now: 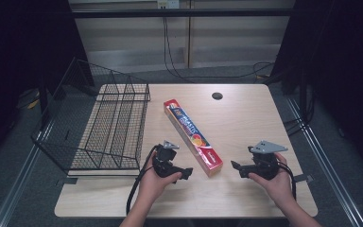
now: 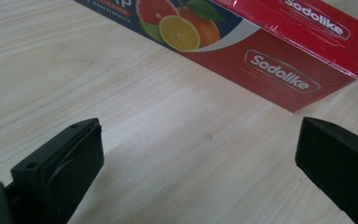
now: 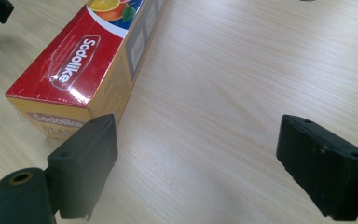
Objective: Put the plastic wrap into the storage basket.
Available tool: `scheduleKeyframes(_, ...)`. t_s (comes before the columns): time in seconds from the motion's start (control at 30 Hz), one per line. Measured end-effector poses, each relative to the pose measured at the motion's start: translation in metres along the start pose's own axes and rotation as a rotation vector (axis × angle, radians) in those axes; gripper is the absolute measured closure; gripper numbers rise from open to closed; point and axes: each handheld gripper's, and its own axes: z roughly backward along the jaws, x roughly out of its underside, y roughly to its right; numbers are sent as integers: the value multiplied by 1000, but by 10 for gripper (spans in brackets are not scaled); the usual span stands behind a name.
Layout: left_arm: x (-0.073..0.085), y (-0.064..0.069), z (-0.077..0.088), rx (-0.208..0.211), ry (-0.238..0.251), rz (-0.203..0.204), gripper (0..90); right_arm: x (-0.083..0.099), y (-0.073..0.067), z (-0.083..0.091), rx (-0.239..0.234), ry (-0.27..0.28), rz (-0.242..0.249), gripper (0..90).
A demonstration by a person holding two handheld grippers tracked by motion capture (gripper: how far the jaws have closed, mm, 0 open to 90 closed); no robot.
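Fingers of both the left gripper (image 1: 189, 173) and right gripper (image 1: 233, 166) gape, released, flanking the long red cardboard box (image 1: 193, 135) lying on the pale wooden bench (image 1: 246, 118).

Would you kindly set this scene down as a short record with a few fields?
surface: pale wooden table
main item: long red box printed with citrus fruit, lying flat and slanting across the table's middle
basket: black wire basket on the table's left part, apart from the box
left gripper: jaws open, nothing between them, beside the box's near end
right gripper: jaws open, nothing between them, on the box's other side
contact: neither gripper touches the box
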Motion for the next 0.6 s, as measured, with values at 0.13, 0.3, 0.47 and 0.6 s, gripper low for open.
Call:
scheduleKeyframes(0.13,-1,0,1,2,0,23,10,1,3,4,8,14,-9,94)
scheduleKeyframes(0.3,-8,2,-1,-11,-2,45,7,1,6,7,7,21,-26,71)
scheduleKeyframes(0.47,-25,2,2,-43,-12,55,7,1,7,11,4,26,-24,70)
scheduleKeyframes(0.6,-43,-2,3,-54,-18,92,6,1,8,13,3,36,-36,69)
